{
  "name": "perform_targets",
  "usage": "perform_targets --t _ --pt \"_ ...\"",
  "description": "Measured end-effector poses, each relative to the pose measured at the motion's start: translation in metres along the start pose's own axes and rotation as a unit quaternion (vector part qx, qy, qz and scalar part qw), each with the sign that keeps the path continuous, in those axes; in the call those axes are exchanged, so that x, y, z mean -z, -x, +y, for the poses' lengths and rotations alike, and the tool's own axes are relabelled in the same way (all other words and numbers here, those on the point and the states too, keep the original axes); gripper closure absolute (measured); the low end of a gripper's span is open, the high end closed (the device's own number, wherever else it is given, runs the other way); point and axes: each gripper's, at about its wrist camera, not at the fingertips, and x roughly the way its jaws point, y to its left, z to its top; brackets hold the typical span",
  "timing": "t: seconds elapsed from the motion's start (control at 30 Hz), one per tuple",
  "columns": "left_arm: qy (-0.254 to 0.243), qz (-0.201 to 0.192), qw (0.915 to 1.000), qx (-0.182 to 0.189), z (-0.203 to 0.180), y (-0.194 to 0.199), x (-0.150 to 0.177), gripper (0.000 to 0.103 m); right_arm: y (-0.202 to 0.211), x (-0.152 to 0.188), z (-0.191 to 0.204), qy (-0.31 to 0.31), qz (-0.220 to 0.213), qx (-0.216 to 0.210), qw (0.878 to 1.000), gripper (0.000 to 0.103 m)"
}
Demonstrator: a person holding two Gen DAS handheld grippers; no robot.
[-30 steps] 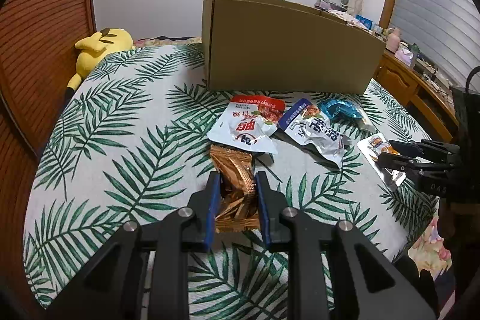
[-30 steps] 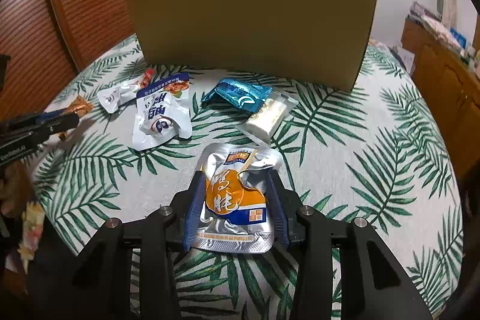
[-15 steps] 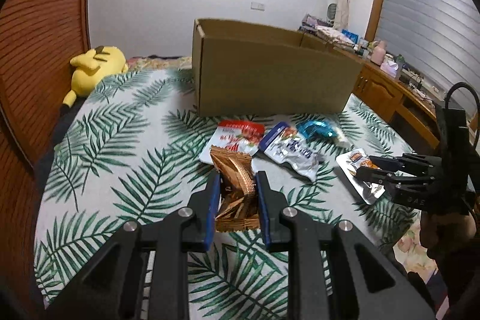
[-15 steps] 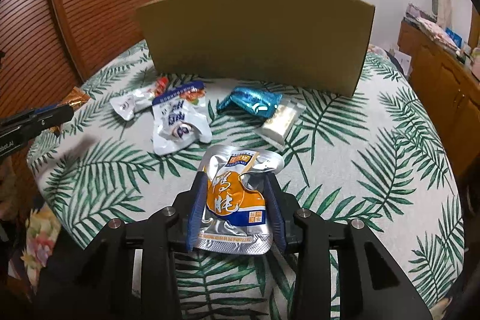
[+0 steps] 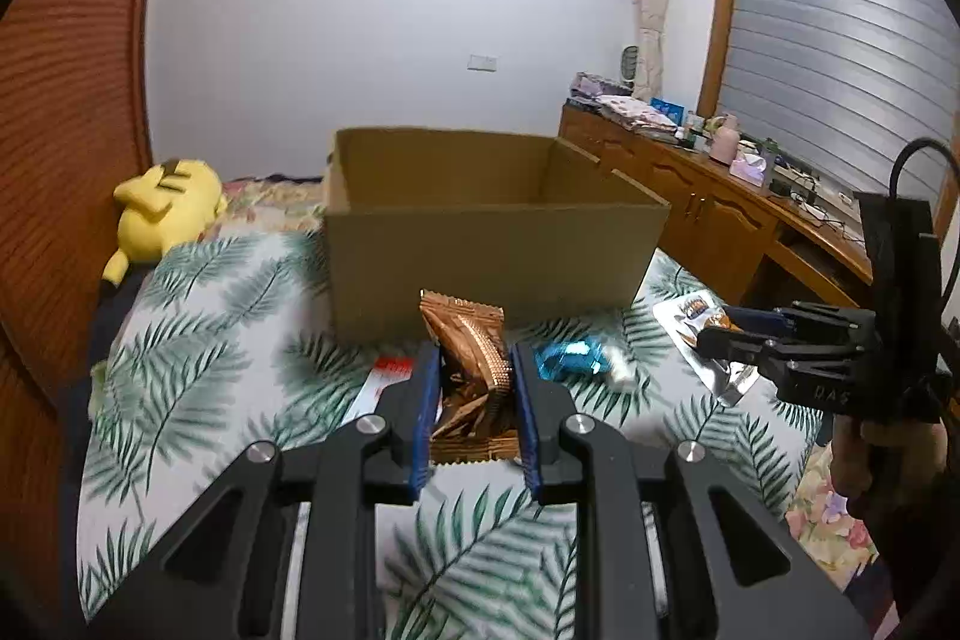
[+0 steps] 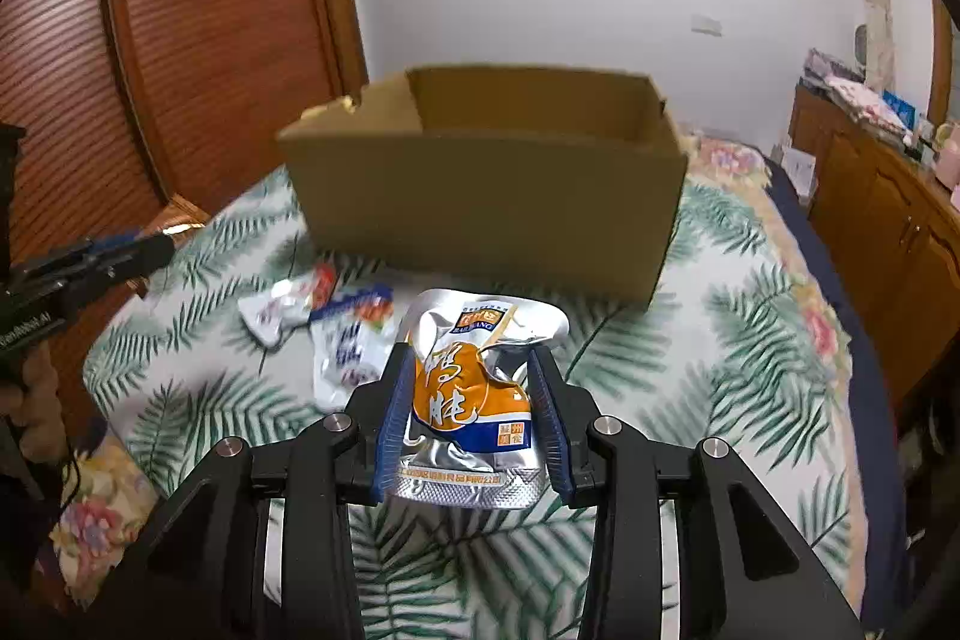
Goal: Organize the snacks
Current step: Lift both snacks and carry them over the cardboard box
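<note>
Left gripper (image 5: 471,394): jaws closed narrow on the copper wrapper (image 5: 468,358), which stands up between them at lower centre of the left view, lifted clear of the bed.
Right gripper (image 6: 474,400): jaws closed on the silver and orange pouch (image 6: 474,388), held upright at lower centre of the right view, its top edge flopping toward the box.
Box (image 5: 492,244): open cardboard box, centre of both views, standing on the leaf-print bedspread (image 5: 198,340); its inside looks bare where it shows.
Key relation: the box lies straight ahead of both sets of jaws and a little above them in frame; its long axis runs across the picture, so the near wall has to be cleared before either snack can drop in. Both hands look about equally near; I cannot tell which is closer.
Still on the bed: a blue wrapper (image 5: 570,361) right of the left jaws; a white and blue pouch (image 6: 354,340) and a white and red pouch (image 6: 288,304) at centre left of the right view.
Step, as I judge it: carrying both snacks up and over the near rim, then opening the jaws.
Risk: a limp pouch catching on the rim.
</note>
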Motion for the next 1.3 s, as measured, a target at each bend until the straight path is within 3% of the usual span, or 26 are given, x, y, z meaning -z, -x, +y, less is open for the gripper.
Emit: perform_targets --t 0.53,0.77,1.07,1.3 --pt "-0.027 -0.013 0.9996 0.002 -0.008 -0.055 -0.061 0.081 -0.002 -0.074 -0.021 0.029 -0.063 -0.018 0.997 0.064" --pt "-0.028 -0.011 0.9995 0.007 -0.003 -0.075 -0.078 0.081 -0.017 -0.090 -0.023 0.028 -0.060 -0.024 0.998 0.064" --pt "-0.043 -0.018 0.9985 0.029 0.001 -0.105 -0.107 0.081 -0.026 -0.116 -0.028 0.044 -0.055 0.007 0.998 0.064" --pt "-0.068 -0.013 0.9974 0.021 0.008 -0.130 -0.120 0.081 -0.046 -0.122 -0.035 0.035 -0.057 0.015 0.998 0.064"
